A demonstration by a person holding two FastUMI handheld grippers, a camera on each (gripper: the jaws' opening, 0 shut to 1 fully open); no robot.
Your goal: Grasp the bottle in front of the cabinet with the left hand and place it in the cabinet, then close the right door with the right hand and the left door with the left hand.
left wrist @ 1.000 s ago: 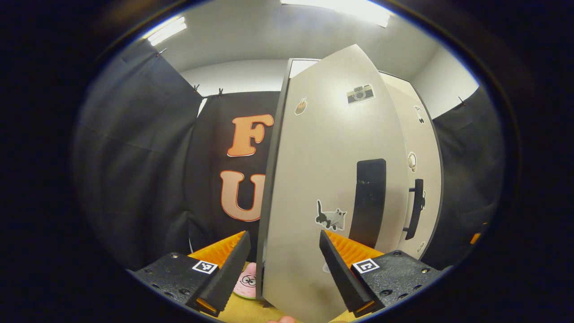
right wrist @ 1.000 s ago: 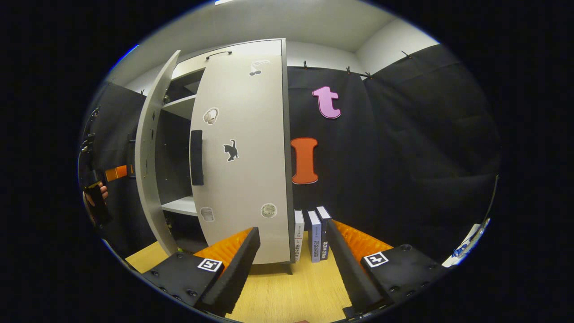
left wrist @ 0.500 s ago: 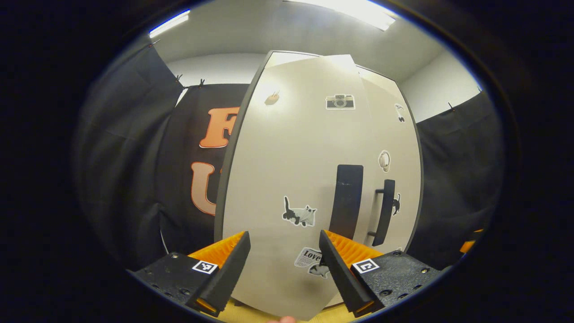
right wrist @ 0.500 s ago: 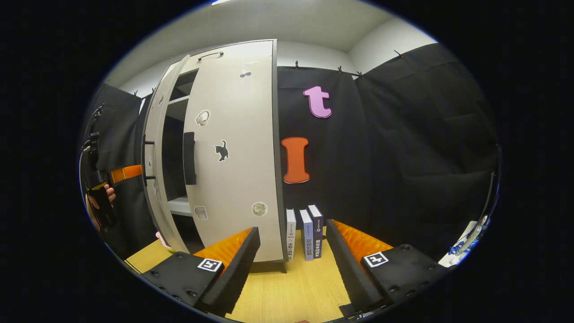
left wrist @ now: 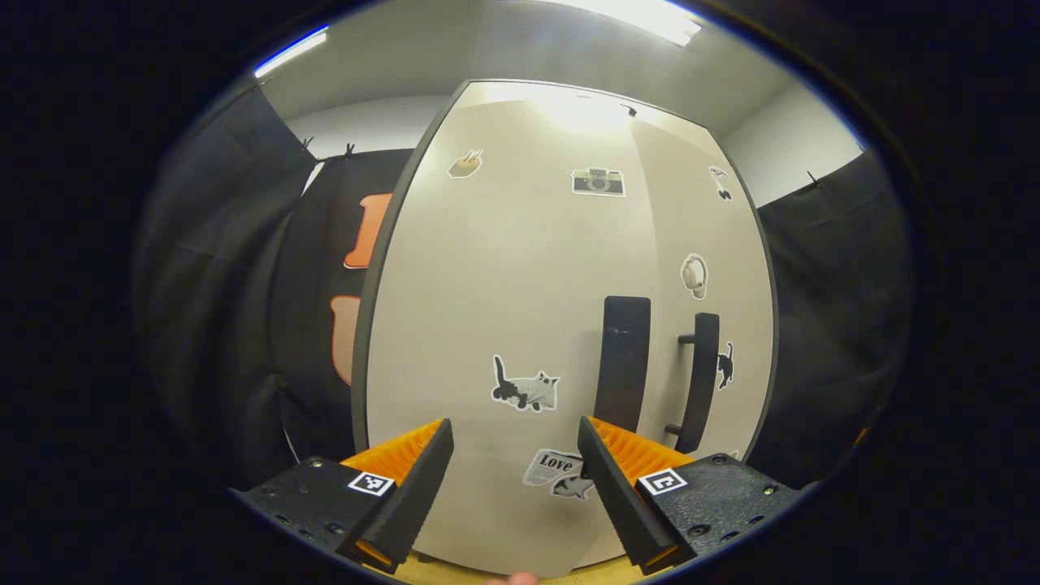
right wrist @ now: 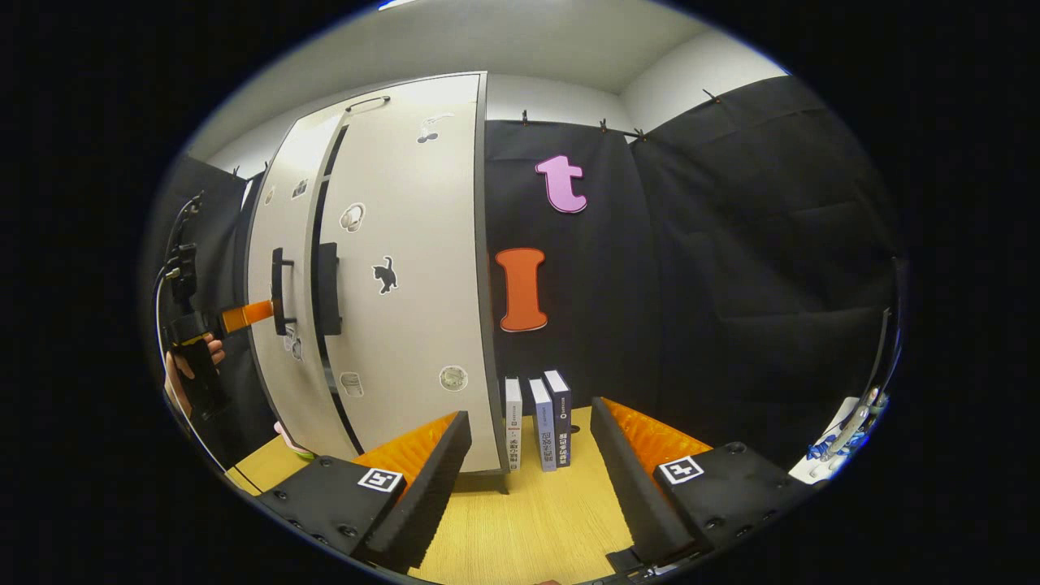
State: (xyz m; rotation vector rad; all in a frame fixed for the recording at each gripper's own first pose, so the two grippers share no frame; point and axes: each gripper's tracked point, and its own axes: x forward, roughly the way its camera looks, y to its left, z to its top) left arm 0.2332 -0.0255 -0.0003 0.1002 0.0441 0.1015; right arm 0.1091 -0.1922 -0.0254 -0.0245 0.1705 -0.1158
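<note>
Left tongs (left wrist: 508, 471) face the left door (left wrist: 504, 325) head-on, fingers apart and clamped on nothing; the door panel lies just beyond the fingertips, and actual contact cannot be told. The left door's handle (left wrist: 624, 374) runs vertically, up and to the right of the tongs, beside the right door's handle (left wrist: 700, 382). In the right gripper view the left tongs (right wrist: 244, 315), held in a hand (right wrist: 191, 366), point level at the left door (right wrist: 280, 292) near its handle. A thin dark gap remains between that door and the right door (right wrist: 398, 268), so the left door is judged almost, but not fully, shut. The right door sits flush with the cabinet's edge.

Right tongs (right wrist: 528, 463), fingers apart and empty, hang over the tabletop (right wrist: 528, 528), off the cabinet's right corner, with 3 books (right wrist: 536, 422) standing just ahead. The bottle is hidden behind the doors, presumably inside the cabinet. The remaining move turns on 1 relation: the door's free edge lies straight ahead of the left tongs, the nearer hand, so a forward push should seat it.
</note>
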